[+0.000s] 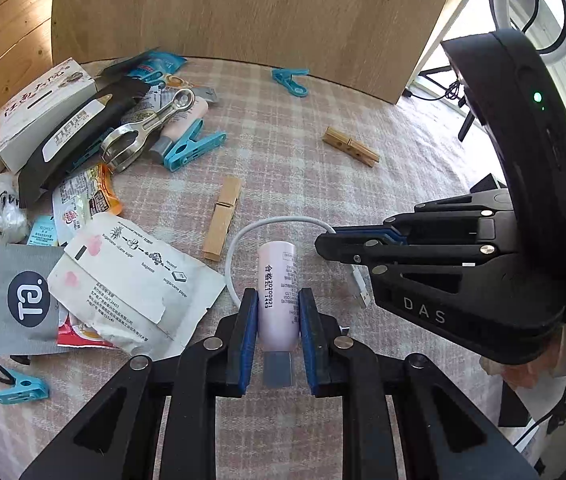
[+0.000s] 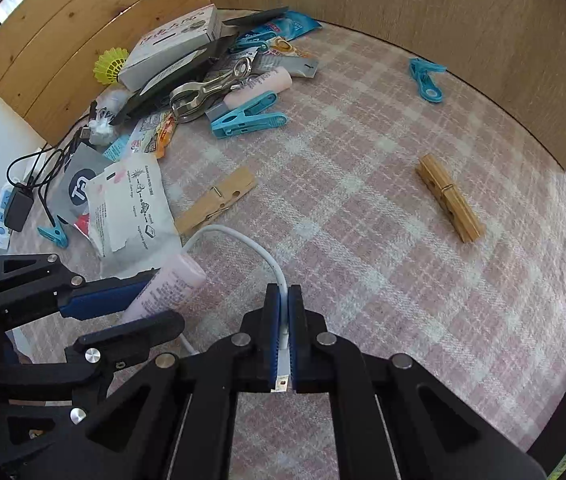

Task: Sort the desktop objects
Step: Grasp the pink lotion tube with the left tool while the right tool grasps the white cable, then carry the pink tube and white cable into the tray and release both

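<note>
**Both tongs loaded: carry the tube and the cable apart**

In the left wrist view, your left tongs [image 1: 274, 322] grip the pink tube [image 1: 277, 292] by its lower body, grey cap [image 1: 278, 369] toward you. The white cable [image 1: 243, 240] loops behind the tube, so lift the tube straight and slowly, or I think the loop can catch it. This view alone shows the printed date on the tube and the USB plug [image 1: 361, 294] beside the right tongs [image 1: 325, 242].

In the right wrist view, your right tongs [image 2: 284, 312] are closed on the cable near its plug. Only here you see the black charger [image 2: 17, 208] at the edge of the desk [image 2: 363, 280] and how the pile stands well apart from both wooden clothespins [image 2: 217, 202].
</note>
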